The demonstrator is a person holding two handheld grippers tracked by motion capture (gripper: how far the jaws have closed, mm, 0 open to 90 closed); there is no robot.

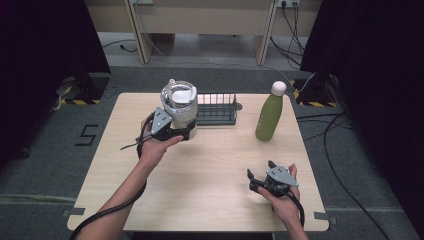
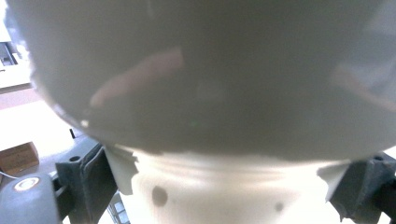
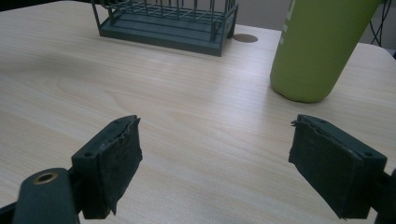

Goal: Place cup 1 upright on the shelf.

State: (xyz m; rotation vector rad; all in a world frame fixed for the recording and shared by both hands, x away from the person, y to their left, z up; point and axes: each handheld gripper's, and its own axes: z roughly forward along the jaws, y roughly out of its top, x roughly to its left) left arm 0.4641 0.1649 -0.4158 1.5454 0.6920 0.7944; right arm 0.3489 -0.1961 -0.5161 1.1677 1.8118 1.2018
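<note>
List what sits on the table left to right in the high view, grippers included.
left gripper clamped on the white cup → wire rack → right gripper, jaws apart with nothing between them → green bottle.

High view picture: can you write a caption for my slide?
Left gripper holds a white mug before a wire rack; right gripper rests open near a green bottle.

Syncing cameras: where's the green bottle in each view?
High view: green bottle stands upright at right rear of the table, right of the wire rack.
Left gripper view: not in it.
Right gripper view: upper right, cropped by the top edge.
Shared landmark: the wire rack, left of the bottle in both.
</note>
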